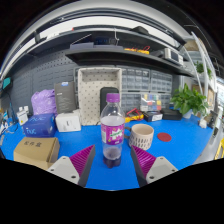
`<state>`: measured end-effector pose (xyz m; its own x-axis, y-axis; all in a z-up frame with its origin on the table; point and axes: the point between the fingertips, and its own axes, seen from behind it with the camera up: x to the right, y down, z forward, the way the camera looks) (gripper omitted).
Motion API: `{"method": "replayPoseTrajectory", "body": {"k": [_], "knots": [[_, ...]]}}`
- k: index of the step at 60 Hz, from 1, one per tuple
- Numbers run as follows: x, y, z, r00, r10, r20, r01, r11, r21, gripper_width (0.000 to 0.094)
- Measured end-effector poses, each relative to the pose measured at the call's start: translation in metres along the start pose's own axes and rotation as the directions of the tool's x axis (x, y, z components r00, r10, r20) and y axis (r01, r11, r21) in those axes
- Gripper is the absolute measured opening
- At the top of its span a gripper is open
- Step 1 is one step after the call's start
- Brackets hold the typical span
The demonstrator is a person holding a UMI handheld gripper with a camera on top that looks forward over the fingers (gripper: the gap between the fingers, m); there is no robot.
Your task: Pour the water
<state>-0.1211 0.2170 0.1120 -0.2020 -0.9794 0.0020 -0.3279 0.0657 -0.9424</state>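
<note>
A clear plastic bottle (112, 132) with a purple label and a purple cap stands upright on the blue table (112, 172), with a little dark liquid at its bottom. It stands between my fingers with a gap at each side. My gripper (113, 160) is open, its magenta pads (82, 158) at either side of the bottle's base. A pale ribbed cup (142, 135) stands just right of the bottle, beyond my right finger.
A cardboard box (36, 150) and a blue box (40, 125) lie at the left, with a purple bag (44, 101) and a white box (68, 121) behind. A patterned box (98, 94) stands at the back. A potted plant (188, 100) and a red disc (164, 137) are at the right.
</note>
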Motion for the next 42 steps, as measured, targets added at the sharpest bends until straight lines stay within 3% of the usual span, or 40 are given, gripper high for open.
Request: {"method": "replayPoseTrajectory", "body": {"k": [12,23,25,28,42], "knots": [[-0.005,-0.015,0.044,0.981,-0.021,0.191,0.016,1.000,0.027,0.0713],[-0.010,-0.025,0.075,0.954,-0.053,0.294,0.035,0.997,0.067,0.0710],[-0.012,-0.029,0.078,0.948,-0.055,0.312,0.030,0.996,0.084,0.0665],[-0.017,-0.032,0.082,0.938,-0.054,0.342,0.020,0.995,0.101,0.0507],[-0.023,-0.033,0.084,0.924,-0.088,0.371,0.040,0.990,0.136,0.0383]]}}
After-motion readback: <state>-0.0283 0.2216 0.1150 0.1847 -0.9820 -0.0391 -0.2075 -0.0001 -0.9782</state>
